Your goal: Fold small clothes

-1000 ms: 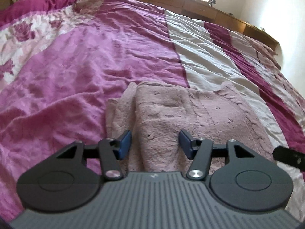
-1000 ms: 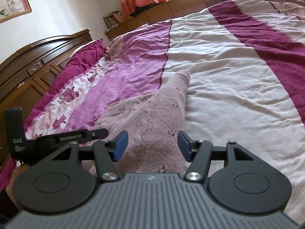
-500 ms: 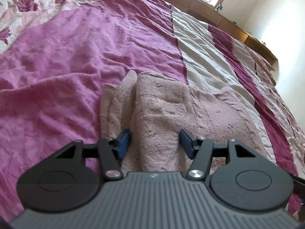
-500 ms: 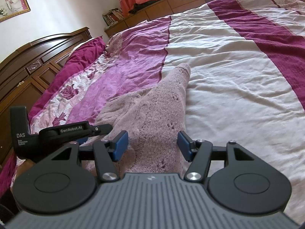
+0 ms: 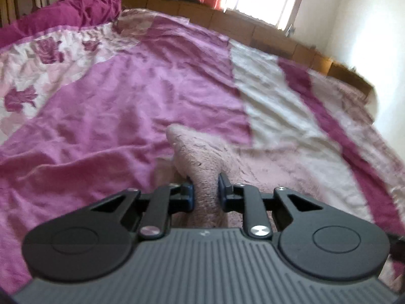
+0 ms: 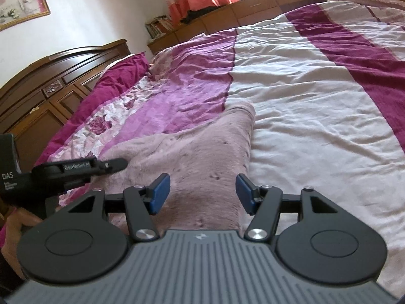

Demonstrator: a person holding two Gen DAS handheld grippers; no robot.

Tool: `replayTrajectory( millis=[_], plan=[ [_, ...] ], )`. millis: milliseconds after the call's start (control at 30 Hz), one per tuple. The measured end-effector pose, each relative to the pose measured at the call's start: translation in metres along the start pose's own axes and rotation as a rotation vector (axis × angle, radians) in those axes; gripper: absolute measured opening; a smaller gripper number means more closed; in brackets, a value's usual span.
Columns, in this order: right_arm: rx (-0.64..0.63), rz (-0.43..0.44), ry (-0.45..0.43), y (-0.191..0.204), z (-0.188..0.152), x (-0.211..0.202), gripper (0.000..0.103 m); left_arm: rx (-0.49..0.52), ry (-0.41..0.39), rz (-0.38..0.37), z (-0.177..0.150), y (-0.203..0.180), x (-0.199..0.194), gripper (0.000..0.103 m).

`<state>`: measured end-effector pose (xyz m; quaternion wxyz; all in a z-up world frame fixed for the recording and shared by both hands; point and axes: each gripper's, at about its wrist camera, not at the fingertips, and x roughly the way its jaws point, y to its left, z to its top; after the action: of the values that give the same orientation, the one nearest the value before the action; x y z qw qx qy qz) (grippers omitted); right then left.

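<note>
Bed cover (image 6: 316, 106) – broad stripes of magenta, off-white and dark plum, a rose-print band toward the headboard (image 6: 50, 81). It serves as the folding surface: wide, flat, soft, nothing else lying near the garment.

Garment (image 6: 202, 157) – a small fuzzy dusty-pink knitted piece, spread lengthwise across the boundary of the magenta and off-white stripes, its far corner reaching away from both tools. In the left wrist view one ridge of it (image 5: 195, 157) stands up off the bed as a peaked fold. Judgement: this is the near left edge being gathered so it can be carried over the rest for a fold.

Left gripper (image 5: 205, 192) – jaws have just been closing and now stand narrow, the pink knit pinched between the blue pads, fabric bulging above and below them. View is motion-blurred. Its black body also shows at the left of the right wrist view, a hand (image 6: 17, 223) beneath it.

Right gripper (image 6: 202, 192) – jaws stand wide apart, nothing gripped; the garment's near right portion lies beneath and between the pads, not pressed. Judgement: it is parked there ready to take the matching edge – no fold completed yet
</note>
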<state>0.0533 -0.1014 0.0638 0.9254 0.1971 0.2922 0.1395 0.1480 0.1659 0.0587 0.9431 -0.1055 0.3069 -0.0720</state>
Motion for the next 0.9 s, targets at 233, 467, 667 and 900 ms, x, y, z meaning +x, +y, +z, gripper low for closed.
replayTrajectory(
  millis=[233,467,667,900],
  plan=[
    [-0.035,-0.028,0.055,0.006,-0.013,0.018,0.066,-0.062,0.072,0.019,-0.018,0.017,0.012,0.032],
    [0.013,-0.007,0.061,-0.003,-0.008,0.018,0.067,-0.032,0.101,0.024,-0.015,0.015,0.0,0.054],
    [0.128,0.034,0.074,-0.015,-0.008,0.02,0.081,-0.07,0.144,0.026,-0.022,0.021,-0.013,0.07],
    [0.209,0.05,0.106,-0.029,-0.008,0.028,0.088,-0.134,0.182,0.019,-0.028,0.03,-0.016,0.074]
  ],
)
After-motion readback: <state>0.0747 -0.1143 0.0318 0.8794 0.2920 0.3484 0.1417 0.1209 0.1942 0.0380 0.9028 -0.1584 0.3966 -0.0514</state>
